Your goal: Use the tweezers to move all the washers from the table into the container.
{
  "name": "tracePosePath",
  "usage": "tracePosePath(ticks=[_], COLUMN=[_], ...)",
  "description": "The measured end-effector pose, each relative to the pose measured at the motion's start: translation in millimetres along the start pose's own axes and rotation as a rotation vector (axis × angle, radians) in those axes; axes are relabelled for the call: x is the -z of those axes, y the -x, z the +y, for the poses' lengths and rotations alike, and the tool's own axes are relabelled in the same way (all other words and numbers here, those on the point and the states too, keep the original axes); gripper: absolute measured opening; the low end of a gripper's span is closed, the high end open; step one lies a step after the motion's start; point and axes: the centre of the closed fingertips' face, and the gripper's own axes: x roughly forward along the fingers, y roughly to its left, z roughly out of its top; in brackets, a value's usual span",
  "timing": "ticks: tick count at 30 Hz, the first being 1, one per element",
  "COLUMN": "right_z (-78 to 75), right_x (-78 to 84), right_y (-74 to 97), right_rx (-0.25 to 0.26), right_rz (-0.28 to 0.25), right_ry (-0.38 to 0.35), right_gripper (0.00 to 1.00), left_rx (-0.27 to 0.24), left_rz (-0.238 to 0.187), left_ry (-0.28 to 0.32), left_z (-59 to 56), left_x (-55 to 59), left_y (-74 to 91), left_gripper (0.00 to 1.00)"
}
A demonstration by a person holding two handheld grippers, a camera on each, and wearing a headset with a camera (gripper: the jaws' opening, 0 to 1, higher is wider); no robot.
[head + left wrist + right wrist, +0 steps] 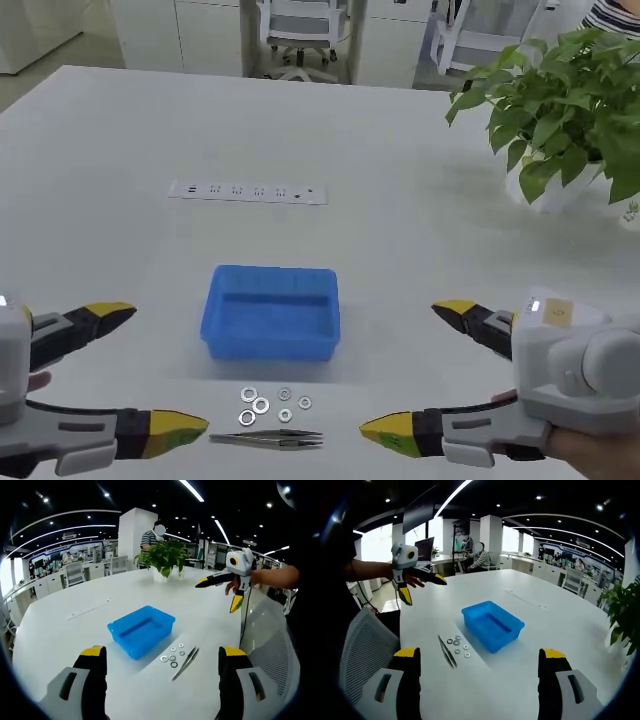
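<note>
As left tool [167, 368] hovers spread, right tool [398, 369] spread opposite, tweezers [268, 438] between.

The container [270, 312] stands on the table [120, 130], the washers [268, 400] lie in a small group just in front of it, and the tweezers [272, 438] lie crosswise just in front of the washers, nearest to the person. Behind the container, well apart, a power strip [248, 192] lies across the table, and a potted plant [565, 110] stands at the far right. The left gripper [170, 368] is left of the washers, the right gripper [398, 369] right of them.
</note>
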Motion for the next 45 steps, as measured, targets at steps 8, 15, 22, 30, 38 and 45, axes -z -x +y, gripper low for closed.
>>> tracePosePath(ticks=[8, 15, 22, 30, 38, 45], right_z=[-0.1, -0.5, -0.4, 0.0, 4.9, 13.3], right_x=[0.4, 0.3, 0.8, 0.5, 1.1, 4.9], right_y=[0.2, 1.0, 2.9, 3.9, -0.9, -6.4], right_rx=[-0.002, -0.004, -0.009, -0.027, -0.071, -0.131], right_rz=[0.001, 0.0, 0.002, 0.009, 0.034, 0.059], right_ry=[0.0, 0.005, 0.015, 0.041, 0.111, 0.162], right_gripper=[0.99, 0.99, 0.98, 0.96, 0.89, 0.81], left_rx=[0.003, 0.006, 0.022, 0.057, 0.118, 0.166], left_rz=[0.002, 0.003, 0.008, 0.031, 0.102, 0.142], left_ry=[-0.003, -0.011, -0.038, -0.074, -0.13, -0.168], left_z=[0.0, 0.2, -0.9, -3.9, -9.7, -15.3], left_x=[0.4, -0.3, -1.7, 1.4, 14.2, 23.0], left_y=[0.3, 0.8, 1.5, 1.8, -0.9, -4.2], left_gripper=[0.98, 0.98, 0.93, 0.85, 0.69, 0.58])
